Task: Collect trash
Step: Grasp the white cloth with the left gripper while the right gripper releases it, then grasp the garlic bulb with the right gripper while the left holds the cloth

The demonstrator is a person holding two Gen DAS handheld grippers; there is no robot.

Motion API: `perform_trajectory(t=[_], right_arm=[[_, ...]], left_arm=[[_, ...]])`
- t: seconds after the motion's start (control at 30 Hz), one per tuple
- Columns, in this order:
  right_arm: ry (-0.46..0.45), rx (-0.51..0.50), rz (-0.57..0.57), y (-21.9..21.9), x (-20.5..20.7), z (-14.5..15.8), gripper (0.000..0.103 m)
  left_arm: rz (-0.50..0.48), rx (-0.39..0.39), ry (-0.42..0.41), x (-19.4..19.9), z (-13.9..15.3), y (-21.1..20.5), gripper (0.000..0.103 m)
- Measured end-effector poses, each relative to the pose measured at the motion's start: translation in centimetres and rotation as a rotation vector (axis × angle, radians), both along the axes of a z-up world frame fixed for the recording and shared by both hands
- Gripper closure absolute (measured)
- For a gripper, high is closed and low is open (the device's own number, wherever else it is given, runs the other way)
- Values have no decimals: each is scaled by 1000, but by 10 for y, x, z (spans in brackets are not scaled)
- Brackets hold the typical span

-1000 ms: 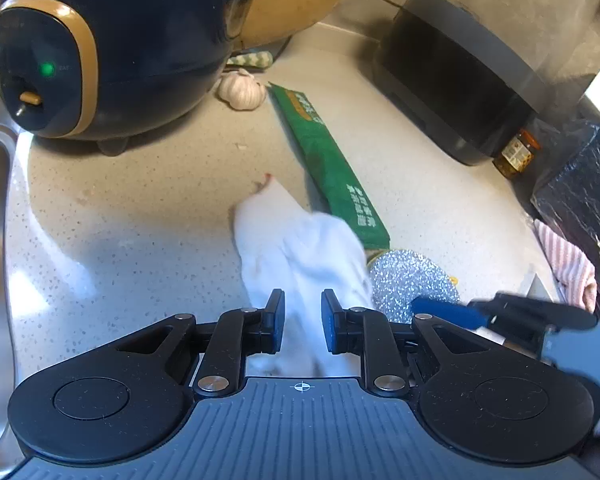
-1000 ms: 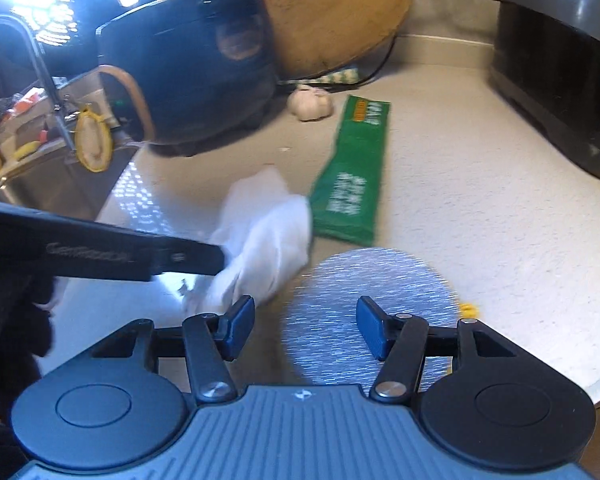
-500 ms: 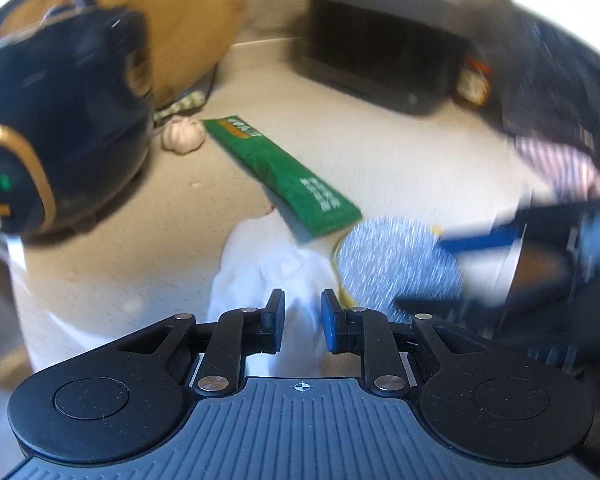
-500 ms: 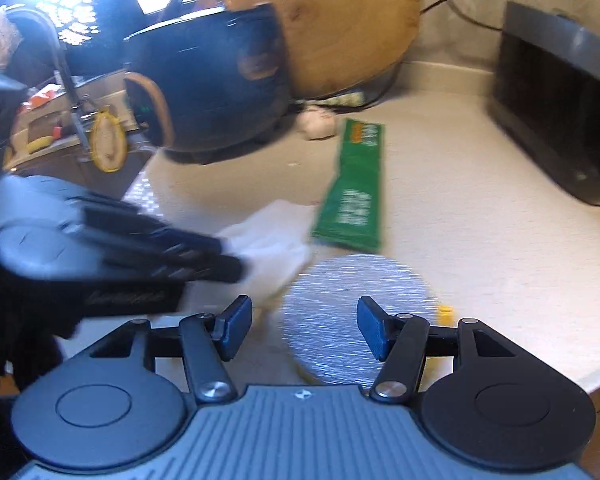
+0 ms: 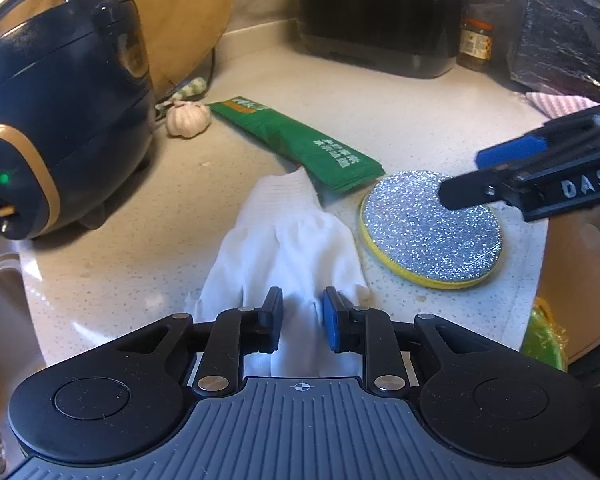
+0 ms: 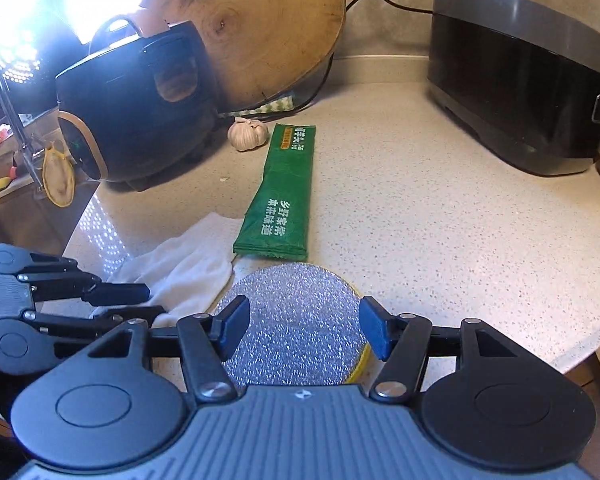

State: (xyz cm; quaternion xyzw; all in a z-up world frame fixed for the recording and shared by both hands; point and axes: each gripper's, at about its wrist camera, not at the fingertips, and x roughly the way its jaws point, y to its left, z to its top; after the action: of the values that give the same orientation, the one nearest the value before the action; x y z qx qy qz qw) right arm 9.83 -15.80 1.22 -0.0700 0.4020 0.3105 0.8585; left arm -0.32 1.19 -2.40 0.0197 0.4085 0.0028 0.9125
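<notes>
A white glove [image 5: 288, 240] lies on the speckled counter [image 5: 400, 120]; it also shows in the right wrist view [image 6: 184, 268]. My left gripper [image 5: 301, 318] is narrowly closed on the glove's near end. A long green packet [image 5: 296, 144] lies just beyond it, also in the right wrist view [image 6: 284, 196]. A round silver glitter scouring pad [image 6: 296, 320] with a yellow rim lies near the counter's front edge, also in the left wrist view [image 5: 432, 228]. My right gripper [image 6: 304, 330] is open, with its jaws on either side of the pad.
A dark blue rice cooker [image 5: 60, 132] stands at the left, a garlic bulb [image 6: 248, 134] beside it and a round wooden board [image 6: 260, 28] behind. A black appliance [image 6: 520, 76] and a jar [image 5: 476, 44] stand at the right. A sink [image 5: 0, 312] lies at the left.
The left gripper has swung round to face the counter's back, still on the glove. The right gripper has come forward and lower, its open jaws now around the glitter pad.
</notes>
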Motion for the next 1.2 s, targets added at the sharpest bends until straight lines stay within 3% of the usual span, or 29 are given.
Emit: perform_trajectory(t=[0.17,0.27,0.5,0.67,0.83,1.0,1.07,1.2], right_arm=[[-3,3,10,7,18,-2,40],[-10,13,22,10,30,-1,40],[-141,-13,75,32,78,14,33],[-181,-17,196,71,120,12,33],[-198,-24,312,127,153,1,33],[-181,-67,439,178,172,-20,34],[-188,-101,456,193,177,-29,35],[-172,-139,460,205,182,-38,53]], left_arm=[[20,-25,-21,-3,-1,2,77],[48,-18,-48,-8,-2,0,91],[139,-67,-152,-25,24,10,93],[210,-111,-219,-43,45,17,93],[302,-267,-263,-59,56,37,93],[299,-255,-257,-66,60,33,93],[269,-269,-245,-71,58,27,93],[225,-283,-224,-70,54,21,93]])
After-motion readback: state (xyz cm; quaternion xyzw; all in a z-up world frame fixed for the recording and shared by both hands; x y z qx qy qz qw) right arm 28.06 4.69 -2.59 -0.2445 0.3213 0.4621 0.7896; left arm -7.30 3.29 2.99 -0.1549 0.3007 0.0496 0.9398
